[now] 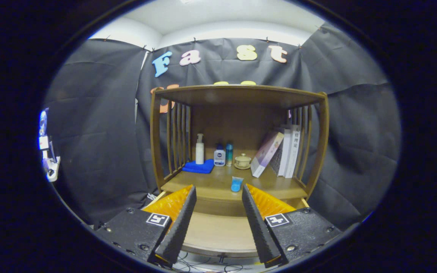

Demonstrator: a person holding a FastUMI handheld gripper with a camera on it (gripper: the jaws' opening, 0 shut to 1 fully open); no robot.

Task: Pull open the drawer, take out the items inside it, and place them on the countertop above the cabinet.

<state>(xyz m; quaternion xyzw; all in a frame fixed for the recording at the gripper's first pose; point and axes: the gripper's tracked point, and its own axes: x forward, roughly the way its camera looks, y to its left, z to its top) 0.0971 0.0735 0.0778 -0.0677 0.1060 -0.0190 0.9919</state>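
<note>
A wooden cabinet (237, 94) with slatted sides stands ahead against the booth wall. Its drawer (218, 231) is pulled out below the countertop, and the part of its pale floor that I see between my fingers looks bare. On the countertop (218, 185) a small blue tube (236, 184) lies near the front edge, just beyond my fingertips. My gripper (218, 193) hovers over the pulled-out drawer, open, with nothing between its fingers.
At the back of the countertop stand a white pump bottle (200, 148) on a blue cloth (198, 167), a small white-and-blue bottle (219, 156), a teal can (229, 154) and a lidded cup (242, 161). Several books (279, 151) lean at the right. Cables (203, 267) lie below the drawer.
</note>
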